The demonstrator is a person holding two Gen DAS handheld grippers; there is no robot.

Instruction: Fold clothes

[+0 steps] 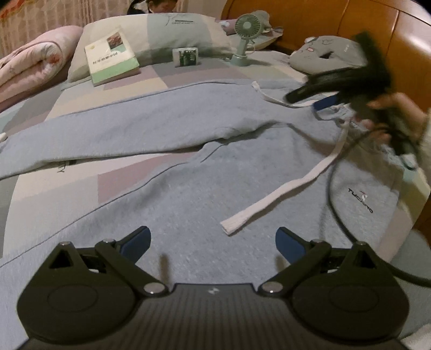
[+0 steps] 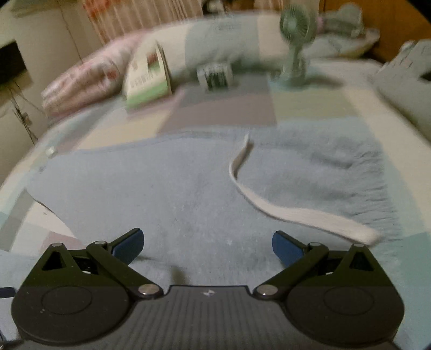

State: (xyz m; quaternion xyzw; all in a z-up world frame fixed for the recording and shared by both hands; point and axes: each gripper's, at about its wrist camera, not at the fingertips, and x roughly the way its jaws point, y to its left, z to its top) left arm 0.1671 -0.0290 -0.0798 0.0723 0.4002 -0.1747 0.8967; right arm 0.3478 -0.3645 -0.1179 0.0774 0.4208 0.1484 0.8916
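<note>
Light blue sweatpants (image 1: 167, 126) lie spread flat across the bed (image 1: 129, 86), legs toward the rolled pink quilt (image 1: 29, 64), waistband toward the wooden headboard (image 1: 309, 18). We judge the folding barely begun: the two legs lie apart in a shallow V, and we see no completed fold. Left to do, by our reading: bring one leg over the other, then fold lengthwise.

The fabric is a soft, matte fleece knit with a fine seam along the leg. A flat white woven drawstring (image 1: 280, 193) trails loose over the seat area, and a small dark logo (image 1: 361, 200) sits near the waistband.

The left claw (image 1: 212, 243) is spread wide over the cloth, gripping nothing. The right claw (image 2: 206, 246) is likewise wide apart and empty in its own view, which is motion-blurred; it appears to hover near the waistband, though contact cannot be confirmed.
</note>
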